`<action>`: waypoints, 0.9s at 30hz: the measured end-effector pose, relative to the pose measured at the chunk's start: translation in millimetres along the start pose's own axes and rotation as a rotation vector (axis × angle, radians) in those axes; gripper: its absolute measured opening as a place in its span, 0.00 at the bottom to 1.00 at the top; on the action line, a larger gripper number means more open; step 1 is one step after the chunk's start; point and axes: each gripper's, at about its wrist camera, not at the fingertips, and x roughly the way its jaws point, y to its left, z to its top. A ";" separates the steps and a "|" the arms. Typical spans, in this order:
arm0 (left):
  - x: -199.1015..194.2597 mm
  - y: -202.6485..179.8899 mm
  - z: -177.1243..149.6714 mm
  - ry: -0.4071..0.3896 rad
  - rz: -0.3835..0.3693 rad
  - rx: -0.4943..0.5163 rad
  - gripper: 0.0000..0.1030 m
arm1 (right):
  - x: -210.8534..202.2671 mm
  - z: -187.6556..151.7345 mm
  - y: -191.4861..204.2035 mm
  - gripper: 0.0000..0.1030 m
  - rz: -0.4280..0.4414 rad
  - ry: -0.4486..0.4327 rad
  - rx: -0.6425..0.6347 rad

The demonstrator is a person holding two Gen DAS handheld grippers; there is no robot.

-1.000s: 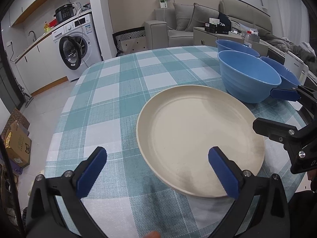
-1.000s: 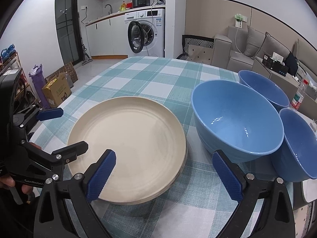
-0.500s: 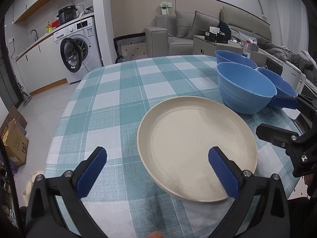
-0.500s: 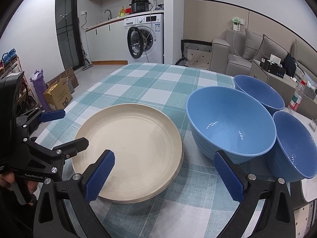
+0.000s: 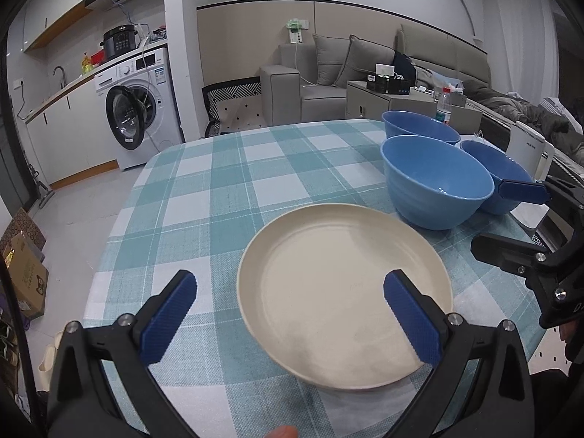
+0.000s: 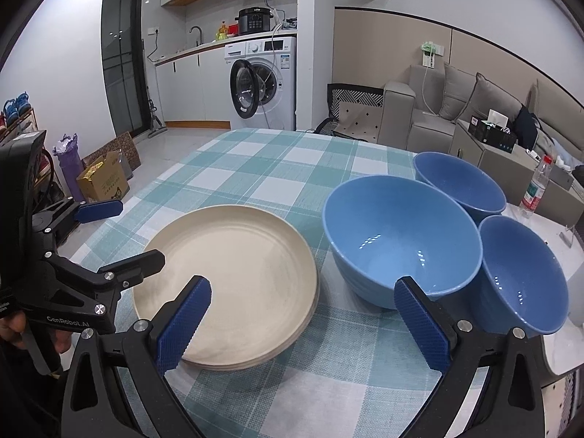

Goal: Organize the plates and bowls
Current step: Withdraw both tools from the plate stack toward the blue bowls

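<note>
Plates (image 6: 233,277) stacked on the table (image 6: 262,168), largest bowl (image 6: 398,241) set just to their right, two smaller bowls (image 6: 456,182) (image 6: 522,273) placed behind and right of it, washing machine (image 6: 266,80) seen beyond the table.

Left wrist view low over the counter's (image 5: 204,182) near edge, facing the sofa, right wrist view alongside, facing the washing machine, both close, sharing plate (image 5: 343,277) and bowls (image 6: 401,241).

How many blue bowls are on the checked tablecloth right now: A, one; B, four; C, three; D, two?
C: the right wrist view shows a big blue bowl beside the cream plates, with a second bowl behind it and a third at its right.
</note>
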 end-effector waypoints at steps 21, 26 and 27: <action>2.1 -45.2 54.2 -0.020 -0.072 0.051 1.00 | -57.5 20.5 -58.5 0.99 -0.097 -0.084 0.023; 5.8 -56.7 68.1 -0.029 -0.111 0.050 1.00 | -71.8 25.4 -74.1 0.99 -0.131 -0.093 0.020; 7.1 -58.8 70.7 -0.023 -0.123 0.048 1.00 | -75.1 26.2 -77.9 0.99 -0.135 -0.096 0.024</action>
